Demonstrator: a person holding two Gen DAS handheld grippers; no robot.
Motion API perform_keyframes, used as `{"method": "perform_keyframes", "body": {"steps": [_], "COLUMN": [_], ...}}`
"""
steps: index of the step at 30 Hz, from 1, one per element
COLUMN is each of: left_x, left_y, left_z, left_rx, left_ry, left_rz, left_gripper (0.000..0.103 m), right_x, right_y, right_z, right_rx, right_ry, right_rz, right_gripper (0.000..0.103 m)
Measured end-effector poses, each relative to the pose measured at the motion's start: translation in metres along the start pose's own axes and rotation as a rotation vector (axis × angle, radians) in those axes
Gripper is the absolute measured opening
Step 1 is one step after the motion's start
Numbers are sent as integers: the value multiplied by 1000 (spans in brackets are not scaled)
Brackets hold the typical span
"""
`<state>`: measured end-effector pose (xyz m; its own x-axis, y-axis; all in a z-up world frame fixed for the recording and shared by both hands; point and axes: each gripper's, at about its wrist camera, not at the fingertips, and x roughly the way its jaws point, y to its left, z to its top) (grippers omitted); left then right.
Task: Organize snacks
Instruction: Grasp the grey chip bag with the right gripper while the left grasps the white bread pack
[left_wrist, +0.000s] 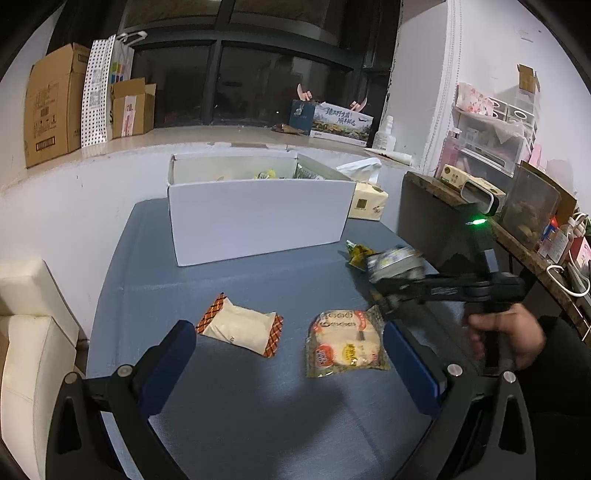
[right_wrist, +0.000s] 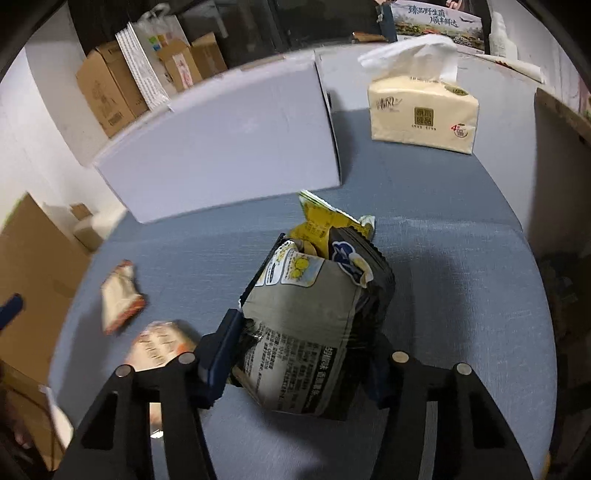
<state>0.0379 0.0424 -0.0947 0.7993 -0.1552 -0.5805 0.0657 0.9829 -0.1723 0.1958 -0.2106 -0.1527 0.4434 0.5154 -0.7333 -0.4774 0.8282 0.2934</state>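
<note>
A white cardboard box (left_wrist: 255, 218) stands open at the back of the blue table (left_wrist: 236, 398), with some snacks inside; it also shows in the right wrist view (right_wrist: 225, 147). My left gripper (left_wrist: 290, 354) is open and empty, low over the table. A cream packet with orange checked ends (left_wrist: 240, 325) and a clear pack of round crackers (left_wrist: 345, 345) lie just ahead of it. My right gripper (right_wrist: 299, 354) is shut on a grey and yellow snack bag (right_wrist: 310, 325), held above the table; it shows blurred in the left wrist view (left_wrist: 395, 264).
A yellow tissue pack (right_wrist: 423, 109) stands right of the box. A dark desk side panel (left_wrist: 424, 218) with a cluttered shelf borders the table's right. Cardboard boxes (left_wrist: 55, 103) sit on the window ledge. A cream seat (left_wrist: 26, 332) is at the left.
</note>
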Motion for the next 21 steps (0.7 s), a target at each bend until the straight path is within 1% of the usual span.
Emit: {"method": "perform_keyframes", "body": {"steps": [2,4,5,6,7,10,11,13,15,18,19,20,21], "left_x": [7,20,32,41,52,77,87,102,117,133,137,139,139], "left_y": [5,11,16,20,23,30,34,39,44,48,48,45,42], "left_z": [0,1,2,2,2,4,5,7,9,8,8,7,7], "left_rx": [6,21,31,38,50,79,82,97,106,120,139,172,193], "left_ry": [14,42,66,89,120,164,186,212,247,296,306,305,304], "left_rz": [3,-32,-63,-76,-80,-84,-77,-74,-53,-56,-51,-41,-24], "left_gripper": [103,103,103,103,103,103,103,103,103,103,101,97,91], "right_x": [-23,-47,-58,-66,-77,-105,-111,-115,-120,-120,-119,-117,-115], "right_y": [-1,-2,-1,-1,0,6,5,4,3,8,9,10,10], "right_z": [-4,-8,-8,-9,-11,-15,-17,-16,-16,-17,-17,-18,-18], "right_rx": [14,19,16,14,11,-14,-14,-12,-11,-21,-26,-28,-30], "right_ry": [-38,-80,-99,-114,-135,-178,-188,-202,-210,-215,-211,-209,-208], "right_rz": [19,37,39,42,47,27,34,35,41,44,39,42,43], "right_gripper": [62,62,62,62,62,62,62,62,62,62,62,62,62]}}
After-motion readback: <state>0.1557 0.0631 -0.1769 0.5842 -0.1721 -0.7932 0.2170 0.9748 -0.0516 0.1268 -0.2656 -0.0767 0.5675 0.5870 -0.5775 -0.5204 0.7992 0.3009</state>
